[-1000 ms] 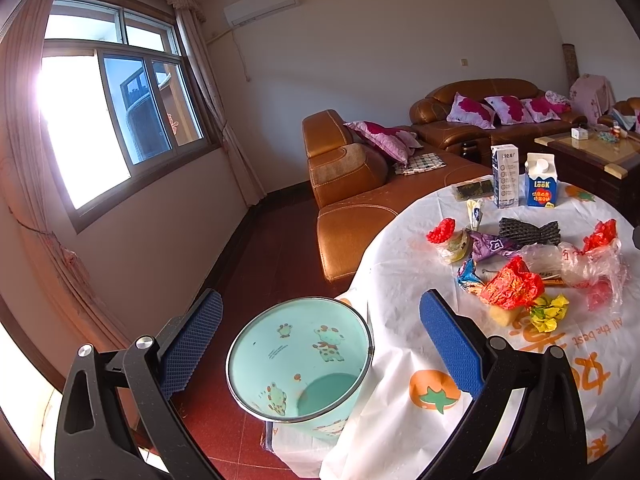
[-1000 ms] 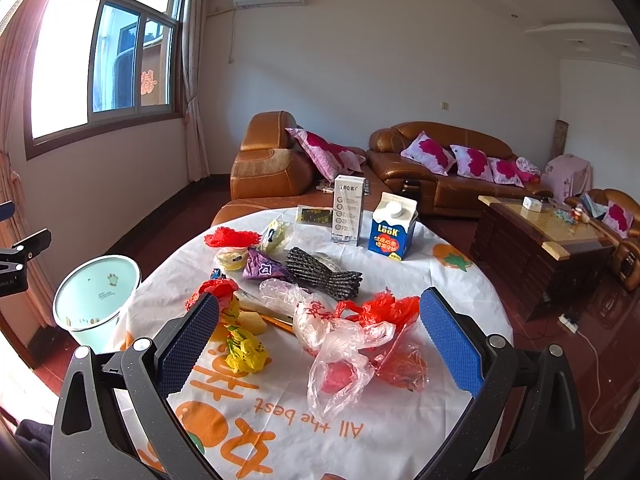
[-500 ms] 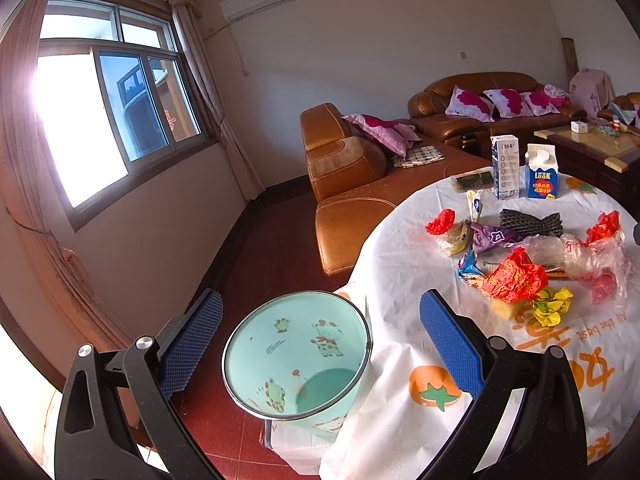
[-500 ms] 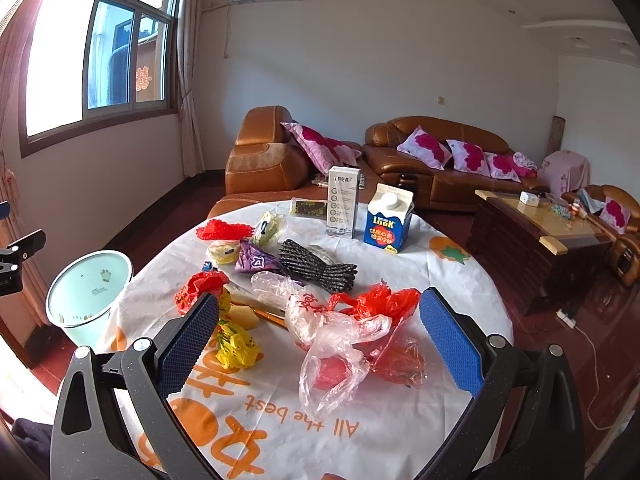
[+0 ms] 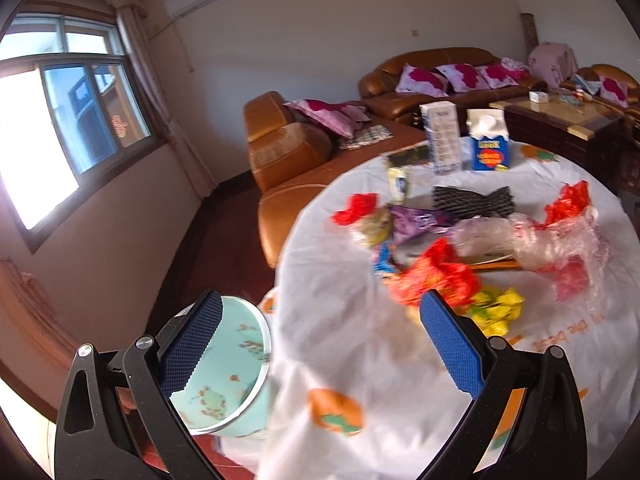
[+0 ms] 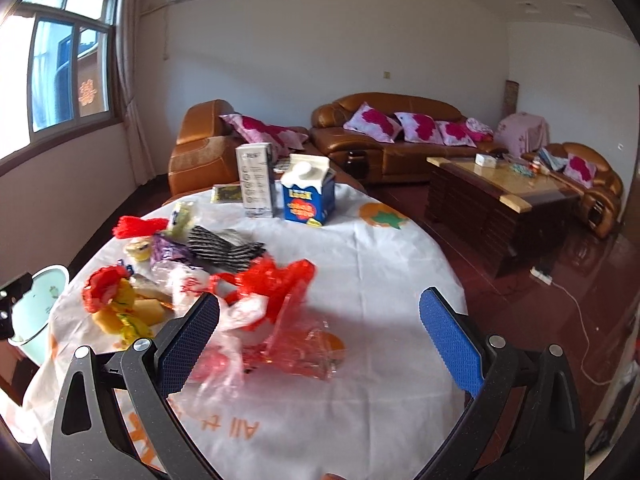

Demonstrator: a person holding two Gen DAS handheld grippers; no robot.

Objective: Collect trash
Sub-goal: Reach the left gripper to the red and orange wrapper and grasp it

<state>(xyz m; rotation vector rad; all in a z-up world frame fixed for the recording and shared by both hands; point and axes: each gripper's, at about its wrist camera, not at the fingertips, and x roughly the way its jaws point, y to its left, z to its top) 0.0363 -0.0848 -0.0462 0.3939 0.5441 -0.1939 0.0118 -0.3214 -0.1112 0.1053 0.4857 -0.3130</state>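
A round counter [image 6: 384, 264] under a white printed cloth fills the lower middle of both views. Trash lies heaped on its left half: a red and clear plastic bag [image 6: 276, 312] nearest the right gripper [image 6: 320, 340], crumpled yellow wrappers [image 6: 120, 316], a red wrapper [image 5: 436, 280], a purple packet [image 5: 416, 220] and a black mesh sleeve [image 5: 472, 202]. Toward the far edge stand a tall white carton [image 6: 256, 180] and a blue milk carton [image 6: 308, 196], just beside each other. Brown leather sofas [image 6: 388, 136] with pink cushions fill the background, with a wooden coffee table [image 6: 500, 192] at right.

The pale green trash bin [image 5: 224, 376] stands on the floor at the lower left of the left wrist view, against the counter's cloth; its inside looks bare, though blurred. The left gripper [image 5: 320, 352] has its jaws wide apart, one pad in front of the bin's rim, holding nothing. The right gripper's jaws are likewise spread and empty, over the plastic bag.
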